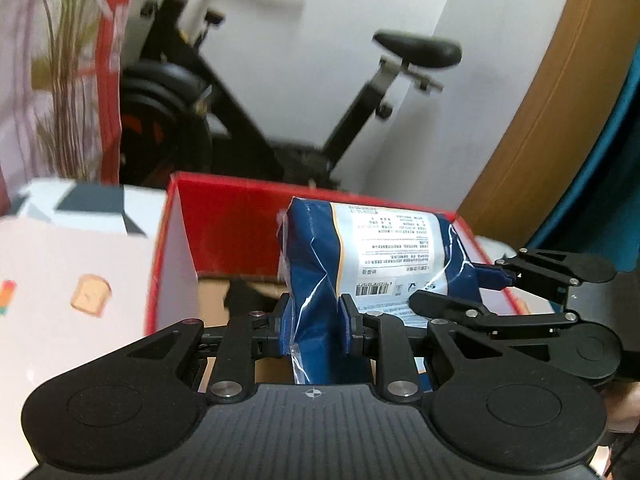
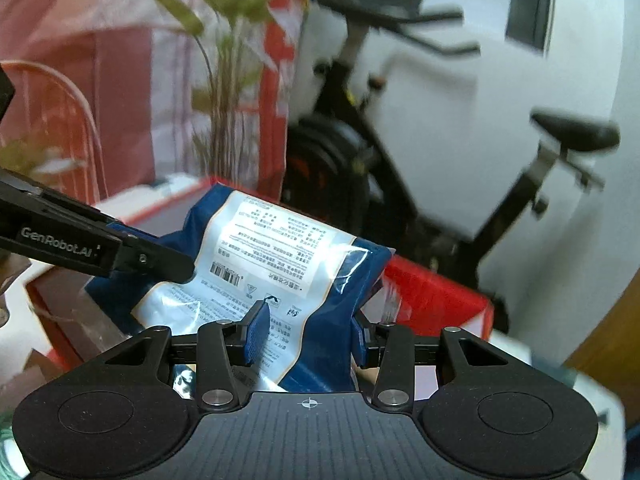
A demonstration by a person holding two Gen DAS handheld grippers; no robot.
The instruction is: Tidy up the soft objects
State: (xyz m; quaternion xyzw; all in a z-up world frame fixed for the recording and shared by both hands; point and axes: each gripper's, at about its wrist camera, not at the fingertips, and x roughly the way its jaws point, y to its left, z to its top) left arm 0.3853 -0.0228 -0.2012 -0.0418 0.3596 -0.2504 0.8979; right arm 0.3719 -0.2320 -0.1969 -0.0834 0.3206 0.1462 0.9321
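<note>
Both grippers clamp the blue soft pack [image 1: 360, 264]: left gripper [image 1: 316, 320] pinches its near end at frame centre, right gripper [image 2: 306, 340] its other end. Its long axis runs left-right above the red box [image 1: 240, 216], where brown cardboard shows.

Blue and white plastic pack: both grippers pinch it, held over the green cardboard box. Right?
Not quite. The box is red, not green, as the left wrist view shows. The rest holds: the left gripper and right gripper both pinch the blue and white plastic pack above that open box.
</note>
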